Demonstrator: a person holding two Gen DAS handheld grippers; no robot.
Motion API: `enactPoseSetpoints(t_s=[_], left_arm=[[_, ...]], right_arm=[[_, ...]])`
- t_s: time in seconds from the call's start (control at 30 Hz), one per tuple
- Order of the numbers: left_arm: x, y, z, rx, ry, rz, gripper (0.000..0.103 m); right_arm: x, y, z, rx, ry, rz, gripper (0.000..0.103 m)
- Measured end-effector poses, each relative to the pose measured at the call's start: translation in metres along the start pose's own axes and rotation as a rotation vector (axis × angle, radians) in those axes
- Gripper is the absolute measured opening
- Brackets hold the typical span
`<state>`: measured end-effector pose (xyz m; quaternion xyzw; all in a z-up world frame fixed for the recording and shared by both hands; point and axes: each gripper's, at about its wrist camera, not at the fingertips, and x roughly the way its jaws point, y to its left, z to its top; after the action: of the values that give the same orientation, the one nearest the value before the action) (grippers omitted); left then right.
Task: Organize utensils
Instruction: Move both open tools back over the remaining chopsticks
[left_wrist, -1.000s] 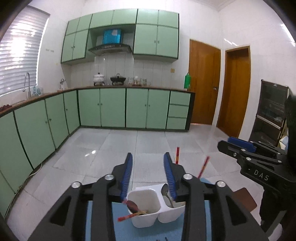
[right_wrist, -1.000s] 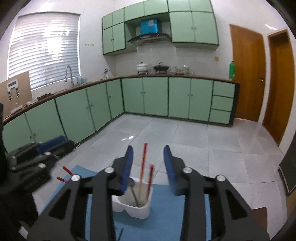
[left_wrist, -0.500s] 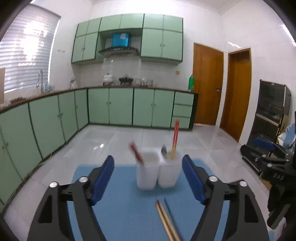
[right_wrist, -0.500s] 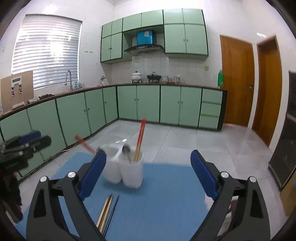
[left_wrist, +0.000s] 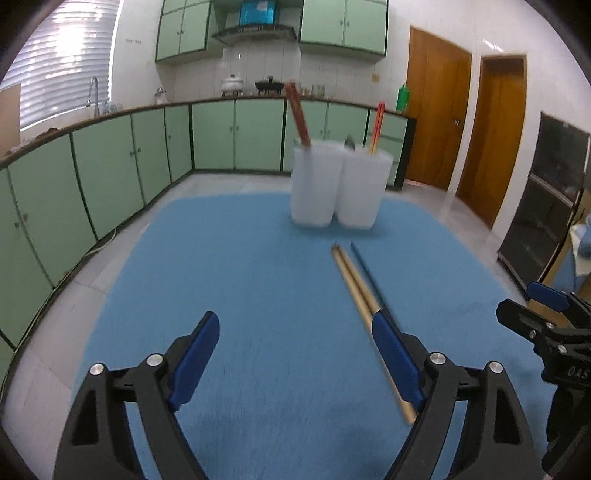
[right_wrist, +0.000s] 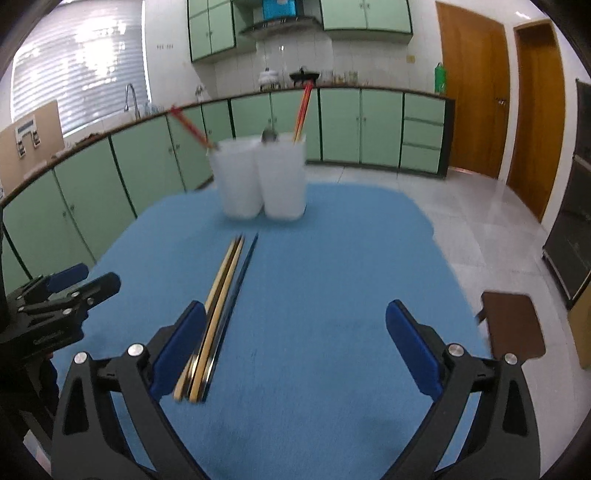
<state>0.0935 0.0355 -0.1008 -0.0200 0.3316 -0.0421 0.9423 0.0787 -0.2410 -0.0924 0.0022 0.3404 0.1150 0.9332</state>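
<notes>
A white two-compartment utensil holder (left_wrist: 338, 184) (right_wrist: 264, 177) stands at the far end of a blue mat (left_wrist: 258, 295) (right_wrist: 332, 295). It holds red chopsticks (left_wrist: 297, 112) (right_wrist: 190, 125), orange-red chopsticks (left_wrist: 377, 125) (right_wrist: 303, 110) and a metal spoon (right_wrist: 269, 134). Tan chopsticks (left_wrist: 356, 291) (right_wrist: 218, 295) and dark blue chopsticks (right_wrist: 236, 288) lie on the mat. My left gripper (left_wrist: 295, 354) is open and empty above the mat. My right gripper (right_wrist: 295, 347) is open and empty, its left finger beside the lying chopsticks.
The right gripper shows at the right edge of the left wrist view (left_wrist: 546, 325); the left gripper shows at the left edge of the right wrist view (right_wrist: 55, 306). A brown stool (right_wrist: 511, 325) stands right of the table. Green cabinets line the walls.
Both grippers have opened wide and pulled back from the holder toward the near end of the mat. The chopsticks lying on the mat have come into view.
</notes>
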Motion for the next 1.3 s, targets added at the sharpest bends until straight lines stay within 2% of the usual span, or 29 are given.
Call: enactPoseSetpoints(t_s=[0.2,0.4,0.53,0.8,1.03,1.3], left_arm=[[0.005,0.003,-0.023,0.002,0.072,0.022,0.083],[0.005,0.008,-0.032,0.004,0.104,0.041,0.083],[0.006,0.009,-0.035,-0.002,0.116,0.043,0.083],[0.007,0.009,-0.037,-0.003,0.13,0.038,0.083],[0.01,0.006,-0.037,0.005,0.138,0.031,0.083],[0.01,0.008,-0.039,0.0,0.143,0.035,0.083]], right_arm=[[0.015,0.022,-0.022,-0.027,0.064,0.012,0.095],[0.021,0.03,-0.033,-0.044,0.119,0.022,0.094],[0.028,0.036,-0.037,-0.075,0.159,0.008,0.082],[0.039,0.038,-0.037,-0.084,0.212,-0.003,0.074],[0.046,0.037,-0.033,-0.088,0.221,-0.024,0.074],[0.035,0.028,-0.035,-0.072,0.182,-0.07,0.071]])
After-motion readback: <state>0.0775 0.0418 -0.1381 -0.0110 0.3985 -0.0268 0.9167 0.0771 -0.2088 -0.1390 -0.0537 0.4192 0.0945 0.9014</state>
